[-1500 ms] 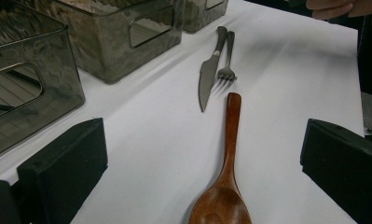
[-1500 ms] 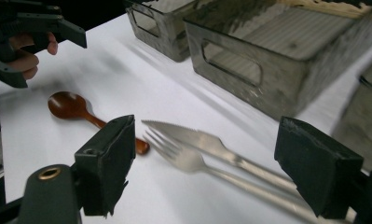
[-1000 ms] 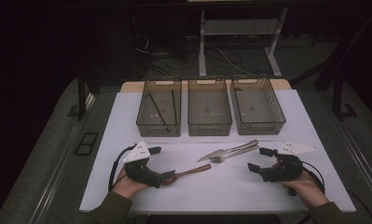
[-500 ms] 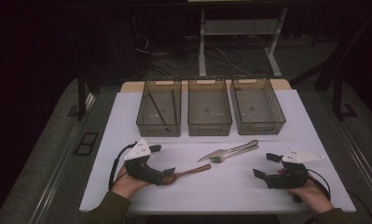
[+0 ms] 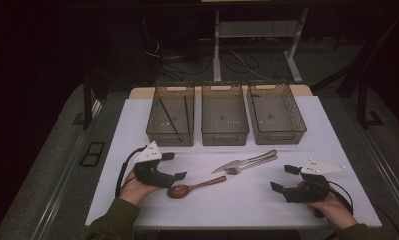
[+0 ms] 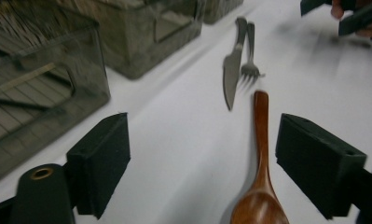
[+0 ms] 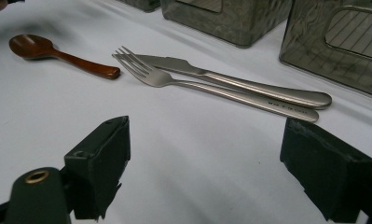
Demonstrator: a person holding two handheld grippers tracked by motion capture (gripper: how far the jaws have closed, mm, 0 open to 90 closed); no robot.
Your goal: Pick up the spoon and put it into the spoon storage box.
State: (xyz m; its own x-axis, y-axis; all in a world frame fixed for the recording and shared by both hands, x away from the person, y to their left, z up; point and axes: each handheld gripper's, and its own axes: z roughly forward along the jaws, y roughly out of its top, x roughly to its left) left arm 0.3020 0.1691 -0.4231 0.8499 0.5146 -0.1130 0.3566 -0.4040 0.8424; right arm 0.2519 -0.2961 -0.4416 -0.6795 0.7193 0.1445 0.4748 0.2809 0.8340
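The left gripper [image 5: 179,172] is sitting low on the white table [image 5: 247,200], and the wooden spoon [image 5: 194,187] is lying right in front of it, bowl end nearest the jaws. In the left gripper view the spoon [image 6: 260,158] is lying between the 2 black jaws, closer to the right-hand one, and neither pad is touching it. Those jaws have just been closing in a bit but are staying fairly wide, gripping nothing so far.

The right gripper [image 5: 282,180] is resting over on the other side, well apart from the spoon, jaws gaping wide with only bare table between them.

A metal knife [image 5: 247,161] and fork [image 5: 254,165] are lying side by side, touching, between the 2 grippers. Behind them 3 clear bins [image 5: 225,135] are standing in a row, and the left one is holding 2 dark chopsticks [image 5: 168,116].
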